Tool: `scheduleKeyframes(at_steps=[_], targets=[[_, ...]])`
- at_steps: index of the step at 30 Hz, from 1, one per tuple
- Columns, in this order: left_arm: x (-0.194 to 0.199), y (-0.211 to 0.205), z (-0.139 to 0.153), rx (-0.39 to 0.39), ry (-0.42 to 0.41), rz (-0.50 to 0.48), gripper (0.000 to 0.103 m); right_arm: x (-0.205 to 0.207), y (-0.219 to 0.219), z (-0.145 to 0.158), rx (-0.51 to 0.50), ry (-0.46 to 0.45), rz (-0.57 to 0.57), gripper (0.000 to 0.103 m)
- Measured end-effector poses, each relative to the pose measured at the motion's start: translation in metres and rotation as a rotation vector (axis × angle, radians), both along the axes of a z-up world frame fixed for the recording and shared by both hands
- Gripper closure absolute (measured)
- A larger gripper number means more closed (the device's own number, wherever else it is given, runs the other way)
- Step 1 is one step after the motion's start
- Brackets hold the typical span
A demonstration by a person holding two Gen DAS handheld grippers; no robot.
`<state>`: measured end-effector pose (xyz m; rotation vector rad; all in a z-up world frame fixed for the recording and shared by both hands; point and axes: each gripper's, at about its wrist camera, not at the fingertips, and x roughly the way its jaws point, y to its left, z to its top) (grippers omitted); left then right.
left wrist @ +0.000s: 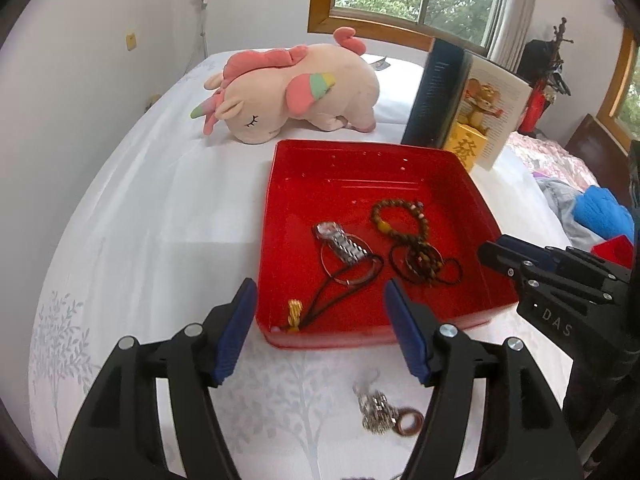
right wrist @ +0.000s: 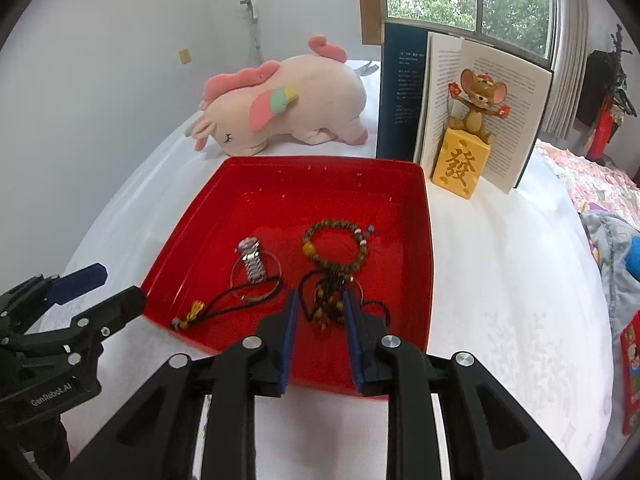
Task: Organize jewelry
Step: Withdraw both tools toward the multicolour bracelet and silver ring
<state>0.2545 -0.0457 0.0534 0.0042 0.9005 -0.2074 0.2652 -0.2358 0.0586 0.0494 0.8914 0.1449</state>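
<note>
Towards the left of the frame, the left gripper [left wrist: 320,328] is held wide apart and empty above the white patterned bedspread [left wrist: 140,240]. Just below centre, a silver chain with a brown ring [left wrist: 386,414] lies outside the shallow red plastic tray [left wrist: 460,168], apparently the next piece to be collected. Inside the tray, a silver wristwatch [left wrist: 340,240] and brown beaded bracelet [left wrist: 400,220] are seen. Further right, the right gripper [right wrist: 320,320] is parted around beaded cords, gripping nothing. A pink plush unicorn [left wrist: 292,92] and open book [left wrist: 460,100] stand behind, unobstructing.

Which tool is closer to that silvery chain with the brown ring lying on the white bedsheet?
Left. The left tool hangs open just above the silvery chain with the brown ring; the right tool is over the red tray.
</note>
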Motion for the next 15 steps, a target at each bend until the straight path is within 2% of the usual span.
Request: scheduleKeyframes(at_steps=[3, 9, 13, 15], targets=[[-0.014, 0.002, -0.001, -0.01, -0.004, -0.007, 0.037, -0.017, 0.0, -0.001, 0.014, -0.012, 0.003, 0.073], [-0.04, 0.009, -0.002, -0.026, -0.022, -0.012, 0.033, -0.049, -0.003, -0.005, 0.043, -0.031, 0.004, 0.072], [-0.058, 0.012, -0.001, -0.022, -0.05, -0.017, 0.025, -0.07, -0.001, -0.012, 0.056, -0.035, 0.011, 0.071], [-0.068, 0.014, -0.001, -0.022, -0.062, -0.021, 0.021, -0.082, 0.0, -0.016, 0.066, -0.037, 0.015, 0.066]])
